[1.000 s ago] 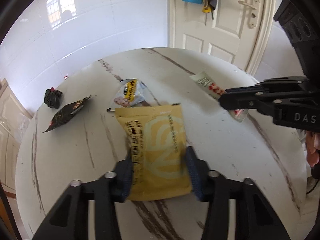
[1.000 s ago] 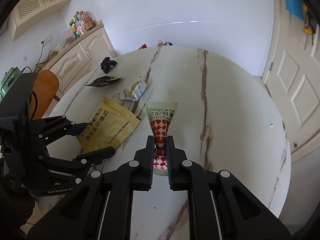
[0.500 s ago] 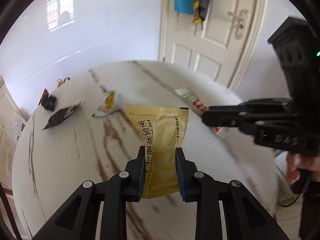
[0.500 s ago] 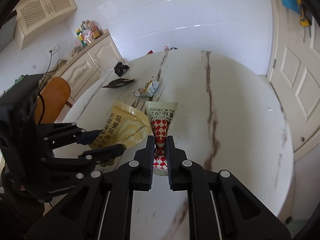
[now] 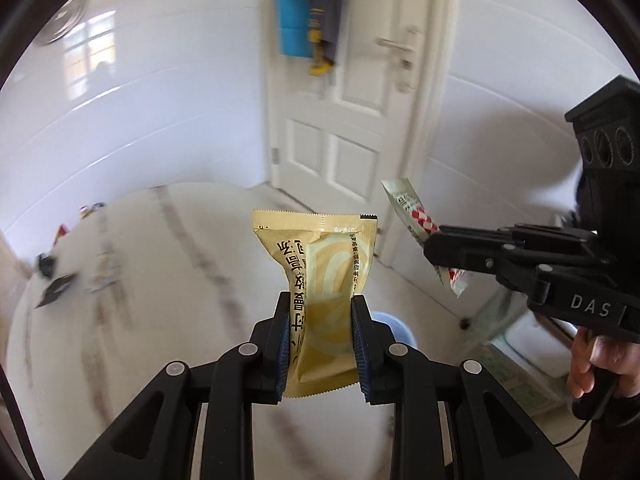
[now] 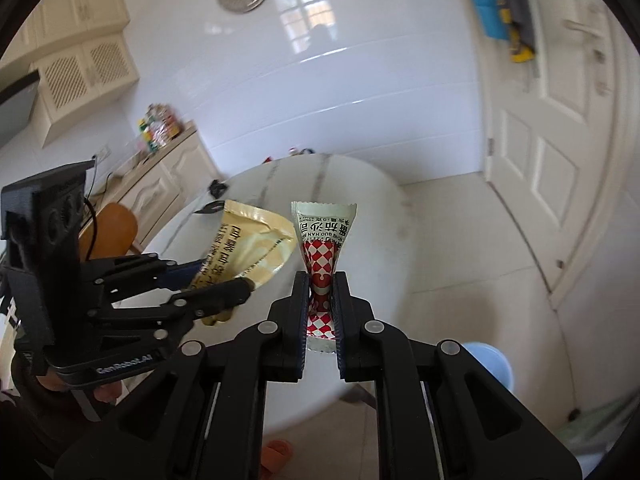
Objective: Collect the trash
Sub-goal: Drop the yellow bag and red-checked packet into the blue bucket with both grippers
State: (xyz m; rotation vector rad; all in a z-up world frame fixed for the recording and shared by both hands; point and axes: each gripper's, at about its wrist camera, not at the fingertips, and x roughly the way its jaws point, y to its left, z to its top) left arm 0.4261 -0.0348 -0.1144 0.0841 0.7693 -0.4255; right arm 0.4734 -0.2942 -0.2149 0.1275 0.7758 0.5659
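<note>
My left gripper [image 5: 320,340] is shut on a yellow snack packet [image 5: 324,264], pinched at its lower half and held up in the air above the round marble table [image 5: 140,300]. My right gripper [image 6: 322,312] is shut on a red-and-white checked sauce sachet [image 6: 322,236], also lifted clear of the table [image 6: 360,208]. Each gripper shows in the other's view: the right gripper [image 5: 434,248] with its sachet [image 5: 408,208] at the right, the left gripper [image 6: 224,280] with the yellow packet [image 6: 252,244] at the left. More wrappers [image 5: 56,292] lie blurred at the table's far left.
A light blue bin [image 6: 488,364] stands on the floor beyond the table's edge, partly hidden behind the grippers; its rim [image 5: 394,322] peeks out in the left view. A white door [image 5: 348,120], an orange chair [image 6: 108,228] and cream cabinets [image 6: 172,172] surround the table. A person's hand [image 5: 596,364] grips the right handle.
Both grippers have lifted their packets off the table and swung towards the table's edge and the floor. The left jaws closed on the yellow packet, which now stands crumpled between them.
</note>
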